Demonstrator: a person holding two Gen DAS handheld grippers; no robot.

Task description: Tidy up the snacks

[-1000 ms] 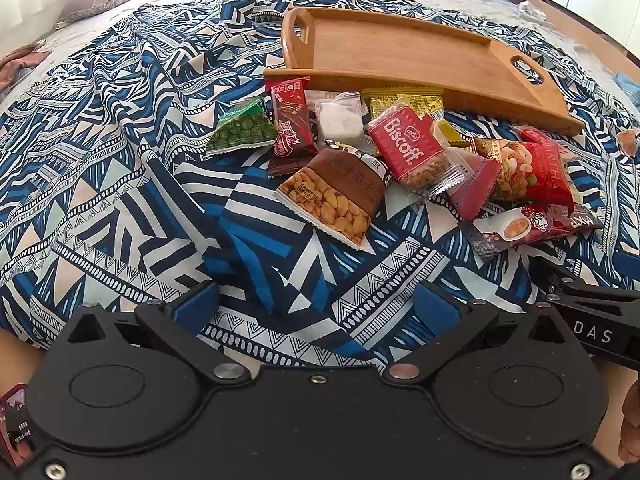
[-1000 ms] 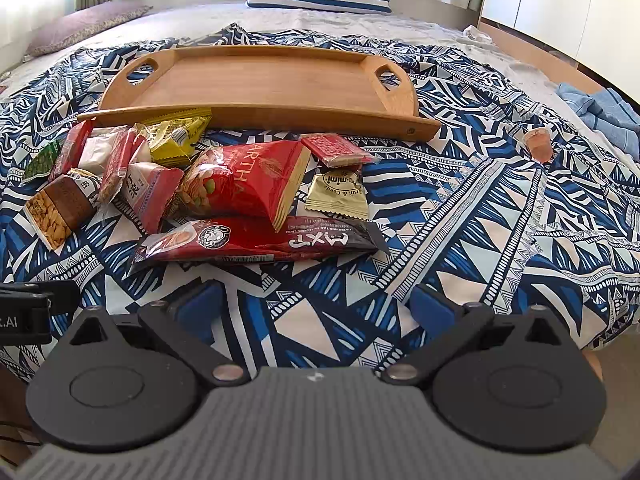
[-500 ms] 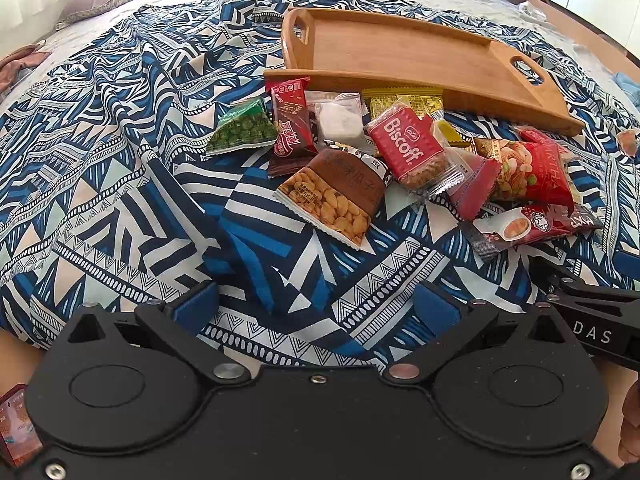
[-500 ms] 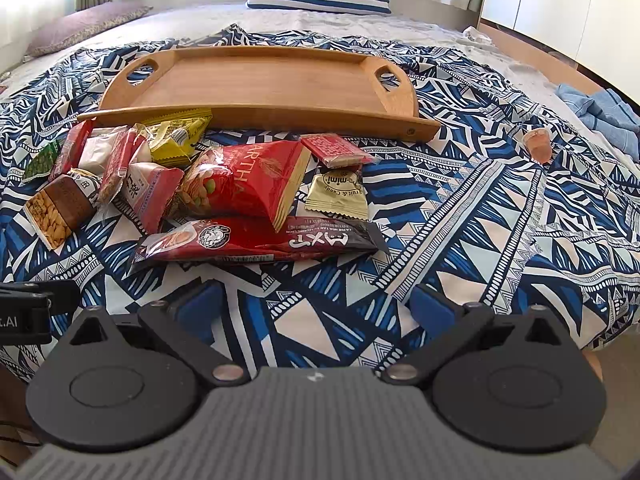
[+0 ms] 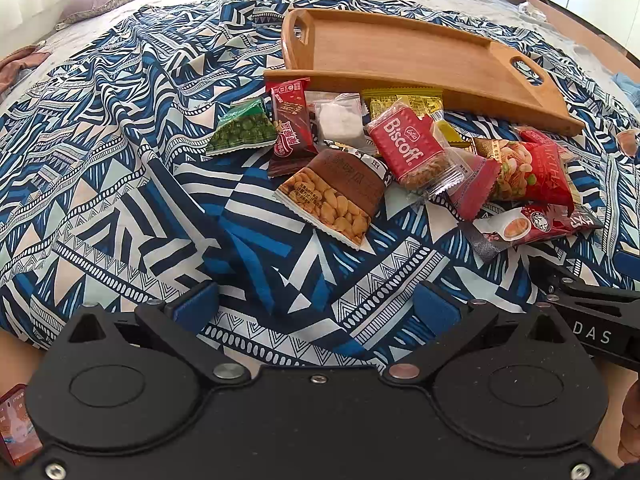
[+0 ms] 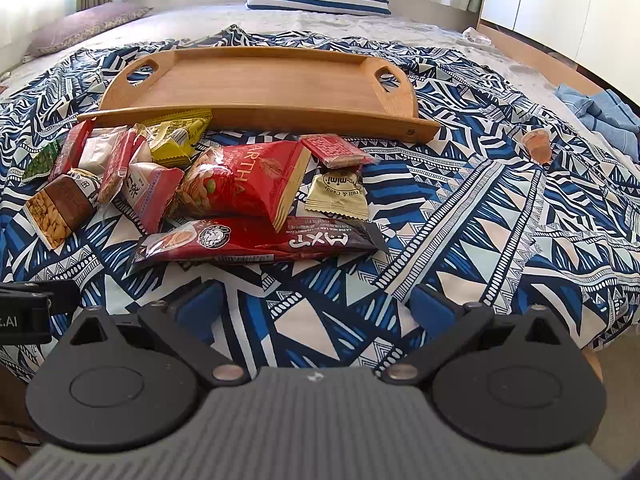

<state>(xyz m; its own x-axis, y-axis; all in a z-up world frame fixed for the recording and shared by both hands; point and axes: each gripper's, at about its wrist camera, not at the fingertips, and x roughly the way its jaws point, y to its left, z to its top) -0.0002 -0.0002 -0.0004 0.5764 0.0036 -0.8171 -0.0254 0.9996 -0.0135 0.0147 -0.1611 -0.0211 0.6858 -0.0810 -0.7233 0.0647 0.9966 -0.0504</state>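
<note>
Your bed [image 6: 460, 36] carries a blue patterned cloth [image 5: 120, 168], and on it the wooden tray [image 6: 256, 84] lies bare, with the snack pile touching its near rim. Only your right view shows the tan candy packet [image 6: 338, 196] and the small orange cup [image 6: 538, 145], well apart from the pile; only your left view shows the Biscoff packet [image 5: 408, 148] face-on. Your left gripper [image 5: 316, 306] and right gripper [image 6: 314, 304] both stand spread wide, holding nothing, near the cloth's front edge.
</note>
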